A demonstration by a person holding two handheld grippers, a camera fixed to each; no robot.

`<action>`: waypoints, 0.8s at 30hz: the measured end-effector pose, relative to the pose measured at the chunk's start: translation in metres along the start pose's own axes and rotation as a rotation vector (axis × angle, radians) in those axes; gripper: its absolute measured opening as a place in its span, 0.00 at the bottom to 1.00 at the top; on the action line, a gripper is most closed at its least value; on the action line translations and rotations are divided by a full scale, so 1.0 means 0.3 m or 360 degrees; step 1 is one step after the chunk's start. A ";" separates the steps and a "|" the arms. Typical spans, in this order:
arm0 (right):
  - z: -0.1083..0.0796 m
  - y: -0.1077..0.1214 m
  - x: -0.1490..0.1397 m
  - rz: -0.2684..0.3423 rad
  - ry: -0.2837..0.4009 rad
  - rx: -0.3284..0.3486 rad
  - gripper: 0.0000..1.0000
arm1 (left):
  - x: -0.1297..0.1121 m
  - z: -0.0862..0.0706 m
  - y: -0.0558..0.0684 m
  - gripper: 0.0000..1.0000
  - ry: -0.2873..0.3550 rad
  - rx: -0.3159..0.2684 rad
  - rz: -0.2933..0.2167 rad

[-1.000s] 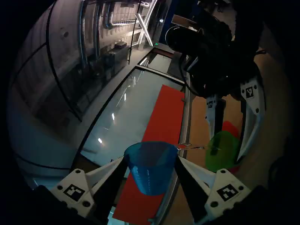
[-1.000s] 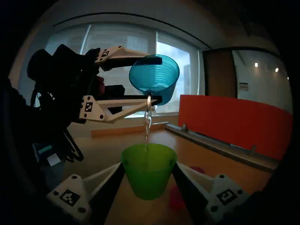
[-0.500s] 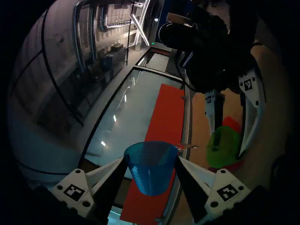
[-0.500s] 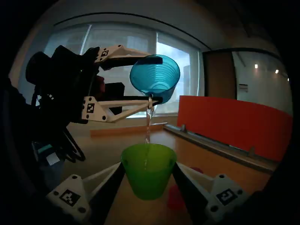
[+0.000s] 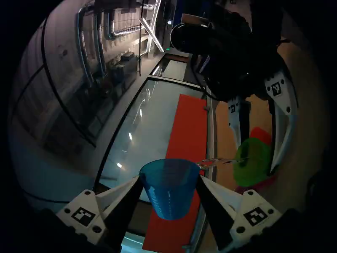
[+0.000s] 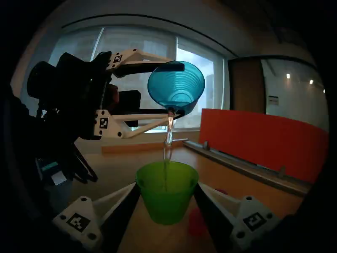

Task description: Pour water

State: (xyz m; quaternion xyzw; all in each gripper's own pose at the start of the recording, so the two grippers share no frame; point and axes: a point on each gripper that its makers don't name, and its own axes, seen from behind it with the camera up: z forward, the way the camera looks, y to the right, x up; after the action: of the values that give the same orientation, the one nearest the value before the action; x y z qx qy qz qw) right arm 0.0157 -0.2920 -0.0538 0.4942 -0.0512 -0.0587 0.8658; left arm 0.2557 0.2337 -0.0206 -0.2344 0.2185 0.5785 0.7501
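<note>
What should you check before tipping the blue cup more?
1. Left gripper grips the blue cup: ok, both fingers press its sides.
2. Right gripper grips the green cup: ok, a finger presses each side.
3. Green cup upright: ok, its rim looks level.
4. Blue cup's lip sits above the green cup: ok, the water stream falls inside the rim.
5. Room left in the green cup: cannot tell, the water level is not clear.
6. Water left in the blue cup: cannot tell how much.
</note>
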 end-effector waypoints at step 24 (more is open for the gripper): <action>-0.022 0.011 -0.003 -0.0005 0.0016 -0.0013 0.89 | 0.026 0.010 -0.002 0.86 0.0002 0.0023 0.0194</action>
State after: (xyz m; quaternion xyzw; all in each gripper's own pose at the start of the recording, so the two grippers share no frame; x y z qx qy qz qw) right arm 0.0159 -0.2846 -0.0544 0.4910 -0.0459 -0.0579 0.8680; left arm 0.2584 0.2414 -0.0227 -0.2155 0.2371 0.6214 0.7150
